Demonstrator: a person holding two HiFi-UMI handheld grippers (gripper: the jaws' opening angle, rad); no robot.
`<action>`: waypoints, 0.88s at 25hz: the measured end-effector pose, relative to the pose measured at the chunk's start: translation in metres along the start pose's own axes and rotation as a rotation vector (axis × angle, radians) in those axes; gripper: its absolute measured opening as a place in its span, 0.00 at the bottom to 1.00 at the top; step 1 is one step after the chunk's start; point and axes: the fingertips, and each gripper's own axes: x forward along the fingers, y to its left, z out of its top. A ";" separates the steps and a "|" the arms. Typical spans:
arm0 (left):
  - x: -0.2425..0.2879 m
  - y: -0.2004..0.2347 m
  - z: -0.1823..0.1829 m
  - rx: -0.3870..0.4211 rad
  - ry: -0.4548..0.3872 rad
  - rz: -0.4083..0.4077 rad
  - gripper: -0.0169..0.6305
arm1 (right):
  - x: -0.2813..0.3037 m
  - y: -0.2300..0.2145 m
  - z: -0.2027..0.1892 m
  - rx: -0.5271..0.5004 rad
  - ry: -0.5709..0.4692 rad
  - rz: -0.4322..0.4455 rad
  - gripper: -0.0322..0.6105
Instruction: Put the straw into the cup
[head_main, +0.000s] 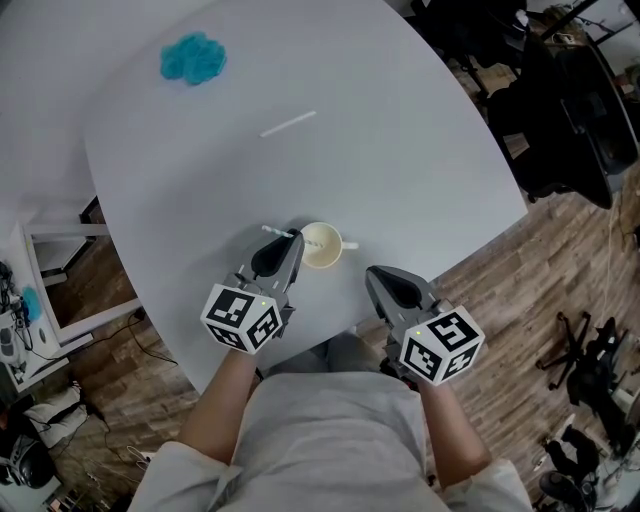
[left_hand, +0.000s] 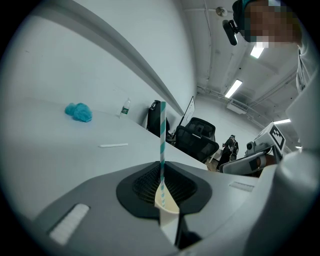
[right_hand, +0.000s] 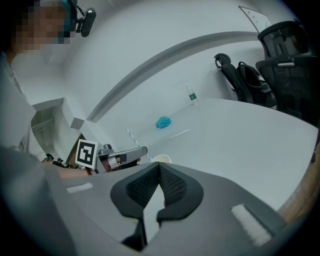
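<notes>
A teal-and-white striped straw stands upright between my left gripper's jaws, which are shut on it. In the head view only the straw's upper end shows, left of my left gripper. A small cream cup with a handle sits on the white table just right of that gripper. The straw's lower end shows against the cup. My right gripper hovers shut and empty at the table's near edge, right of the cup. From the right gripper view, the straw slants down toward the cup.
A thin white stick lies mid-table beyond the cup. A crumpled blue thing rests at the far left. A bottle stands at the table's far edge. Office chairs stand past it. A white shelf is at left.
</notes>
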 end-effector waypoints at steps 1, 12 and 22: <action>0.000 0.000 -0.001 0.000 0.001 -0.003 0.09 | 0.000 0.000 -0.001 0.001 0.003 0.000 0.06; 0.007 -0.002 -0.007 -0.003 0.026 -0.019 0.18 | 0.001 -0.003 -0.004 0.008 0.008 0.009 0.06; -0.001 0.007 -0.015 -0.001 0.045 0.011 0.18 | 0.004 0.002 -0.004 0.001 0.007 0.022 0.06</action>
